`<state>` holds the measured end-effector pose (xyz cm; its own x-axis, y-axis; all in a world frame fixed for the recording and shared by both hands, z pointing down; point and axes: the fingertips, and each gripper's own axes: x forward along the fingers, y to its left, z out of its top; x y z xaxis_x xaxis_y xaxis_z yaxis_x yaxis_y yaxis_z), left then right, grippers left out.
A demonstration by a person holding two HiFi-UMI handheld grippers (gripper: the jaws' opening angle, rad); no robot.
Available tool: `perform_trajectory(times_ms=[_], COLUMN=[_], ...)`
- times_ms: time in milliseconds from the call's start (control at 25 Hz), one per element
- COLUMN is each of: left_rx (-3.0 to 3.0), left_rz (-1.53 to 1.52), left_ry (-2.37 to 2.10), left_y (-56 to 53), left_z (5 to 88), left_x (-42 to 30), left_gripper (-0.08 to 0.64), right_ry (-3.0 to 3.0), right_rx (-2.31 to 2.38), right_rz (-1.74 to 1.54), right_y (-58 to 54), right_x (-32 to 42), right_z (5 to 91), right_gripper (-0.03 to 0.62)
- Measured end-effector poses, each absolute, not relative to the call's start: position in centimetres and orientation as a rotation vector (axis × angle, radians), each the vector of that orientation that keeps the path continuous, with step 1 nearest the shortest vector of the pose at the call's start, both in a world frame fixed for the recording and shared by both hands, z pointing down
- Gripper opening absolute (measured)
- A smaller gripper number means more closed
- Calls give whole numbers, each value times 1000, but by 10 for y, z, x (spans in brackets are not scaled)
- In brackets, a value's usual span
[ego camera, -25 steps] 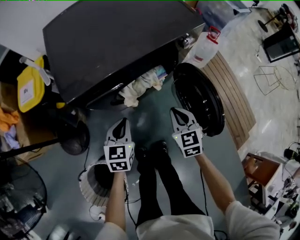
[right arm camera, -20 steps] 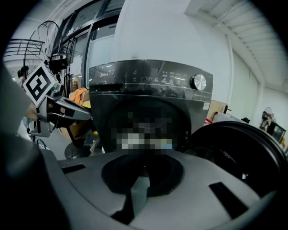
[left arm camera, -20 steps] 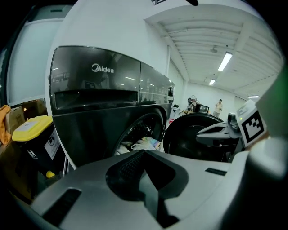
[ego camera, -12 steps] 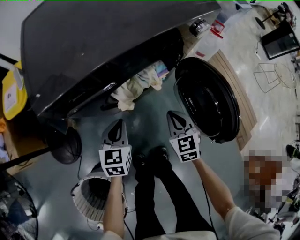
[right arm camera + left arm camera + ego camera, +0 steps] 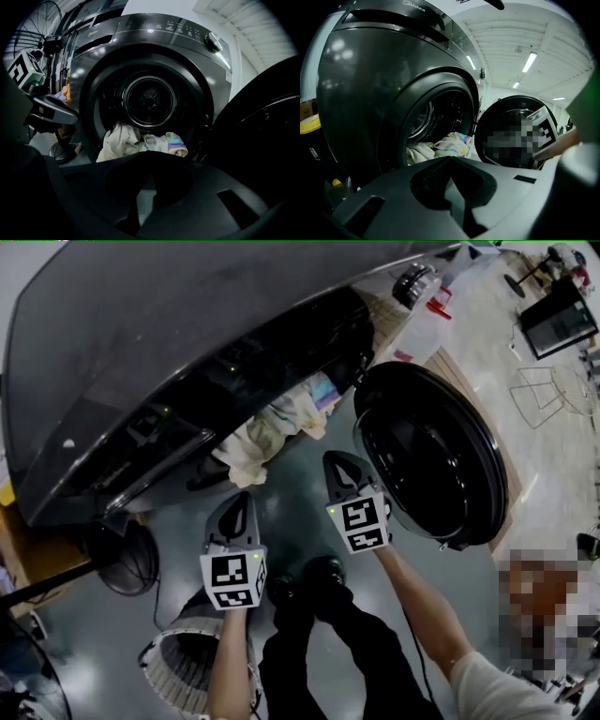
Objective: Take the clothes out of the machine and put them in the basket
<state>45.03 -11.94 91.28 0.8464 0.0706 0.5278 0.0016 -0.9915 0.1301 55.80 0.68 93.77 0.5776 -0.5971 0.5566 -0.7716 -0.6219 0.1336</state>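
A dark grey washing machine (image 5: 169,343) fills the top of the head view, its round door (image 5: 427,451) swung open to the right. A cream and pastel heap of clothes (image 5: 272,427) spills over the drum's lip. My left gripper (image 5: 240,507) and right gripper (image 5: 337,468) hang in front of the opening, short of the clothes, both shut and empty. The clothes (image 5: 450,142) show past the tip of my left gripper (image 5: 447,159) in the left gripper view. Past my right gripper (image 5: 147,157), the clothes (image 5: 136,140) lie low in the drum. A white ribbed basket (image 5: 178,662) stands on the floor at lower left.
A floor fan (image 5: 122,559) stands left of the basket. A white jug (image 5: 422,320) and wooden slats (image 5: 473,381) lie beyond the door. The person's legs and shoes (image 5: 309,577) stand between the grippers. A wheel (image 5: 42,18) leans at the machine's left.
Both grippers have sunk and come nearer the drum opening. The head camera has dropped too, so the machine looms larger. The jaws stayed shut and empty.
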Motion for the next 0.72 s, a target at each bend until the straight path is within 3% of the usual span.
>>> perform_trajectory(times_ms=[280,360,440,520,720], left_rx=[2918,2924,2932,2940,2945], left_rz=[801,796,792,787,767], left_ry=[76,87,94,100,118], left_y=[-121,-121,-120,-121,-127], left_z=[940,946,951,955,966], left_x=[470,475,478,481,494], left_gripper=[18,18,18,18,18], right_ry=[-1177,-1199,-1207,-1193,-1130], right_rx=[2465,2481,2480,2468,2429], right_rz=[645,620,591,569,566], right_y=[-29,-40,-50,-59,-74], right_x=[601,614,627,640,670], right_z=[973,977,982,989,1018], right_gripper=[38,197,299,369,449])
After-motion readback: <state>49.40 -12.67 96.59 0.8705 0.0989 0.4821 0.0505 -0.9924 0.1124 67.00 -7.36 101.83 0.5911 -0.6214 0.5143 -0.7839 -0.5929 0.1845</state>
